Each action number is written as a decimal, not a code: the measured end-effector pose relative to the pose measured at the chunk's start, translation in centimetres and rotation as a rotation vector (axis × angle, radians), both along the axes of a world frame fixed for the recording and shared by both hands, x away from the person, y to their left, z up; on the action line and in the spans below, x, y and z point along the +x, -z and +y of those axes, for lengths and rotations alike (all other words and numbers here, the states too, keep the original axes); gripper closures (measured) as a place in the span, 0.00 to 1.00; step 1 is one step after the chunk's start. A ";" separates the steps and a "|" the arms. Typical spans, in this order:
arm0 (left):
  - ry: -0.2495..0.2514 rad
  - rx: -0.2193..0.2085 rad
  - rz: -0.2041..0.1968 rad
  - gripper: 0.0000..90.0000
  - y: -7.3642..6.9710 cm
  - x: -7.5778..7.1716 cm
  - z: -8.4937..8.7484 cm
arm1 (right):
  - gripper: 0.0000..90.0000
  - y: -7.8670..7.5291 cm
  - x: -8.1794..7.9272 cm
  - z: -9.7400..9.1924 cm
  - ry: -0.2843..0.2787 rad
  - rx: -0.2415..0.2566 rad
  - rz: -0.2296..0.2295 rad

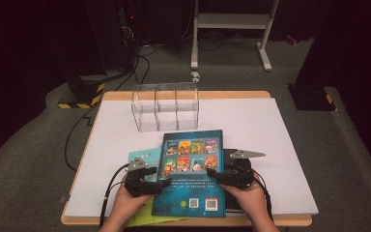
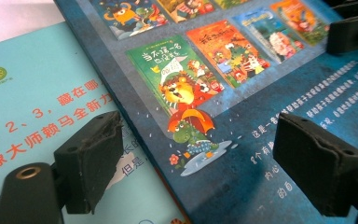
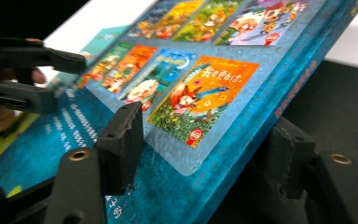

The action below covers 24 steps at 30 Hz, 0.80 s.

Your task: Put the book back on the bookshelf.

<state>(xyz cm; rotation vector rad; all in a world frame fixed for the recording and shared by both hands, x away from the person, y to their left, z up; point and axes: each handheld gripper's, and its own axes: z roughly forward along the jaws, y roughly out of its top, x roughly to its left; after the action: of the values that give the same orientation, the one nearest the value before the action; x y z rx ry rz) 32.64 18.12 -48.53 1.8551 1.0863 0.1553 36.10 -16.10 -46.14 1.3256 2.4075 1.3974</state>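
Note:
A dark blue picture book (image 1: 193, 169) lies back cover up near the table's front edge, partly over a light teal book (image 1: 142, 157). My left gripper (image 1: 165, 182) is at the blue book's left edge. In the left gripper view its jaws stand wide apart (image 2: 200, 126), one over the teal book (image 2: 37, 93), the other over the blue book (image 2: 242, 116). My right gripper (image 1: 210, 173) is at the book's right edge. Its jaws (image 3: 207, 123) straddle that edge of the blue book (image 3: 205, 93), one above the cover and one beside the spine, with a gap.
A clear acrylic box (image 1: 166, 106) with three compartments stands behind the books, toward the table's far edge. A flat black item (image 1: 229, 154) lies under the blue book's right side. A yellow-green sheet (image 1: 145, 215) pokes out at the front left. The white tabletop (image 1: 270, 125) stretches to the right.

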 end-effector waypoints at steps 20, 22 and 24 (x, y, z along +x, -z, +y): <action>-0.009 0.031 -0.020 0.17 0.0 -0.1 -0.4 | 0.54 -1.0 3.8 -0.2 0.034 -0.002 0.011; -0.010 0.025 -0.014 0.17 0.0 0.0 -0.3 | 0.54 -1.4 2.9 -0.1 0.031 -0.011 -0.036; -0.009 0.008 -0.009 0.17 0.1 0.1 -0.2 | 0.54 -1.8 2.0 -0.1 0.032 -0.011 -0.096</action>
<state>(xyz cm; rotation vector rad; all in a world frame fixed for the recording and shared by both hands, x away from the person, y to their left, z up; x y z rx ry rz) 32.71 17.89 -48.59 1.8550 1.0888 0.1734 38.06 -16.20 -44.32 1.2580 2.3193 1.4039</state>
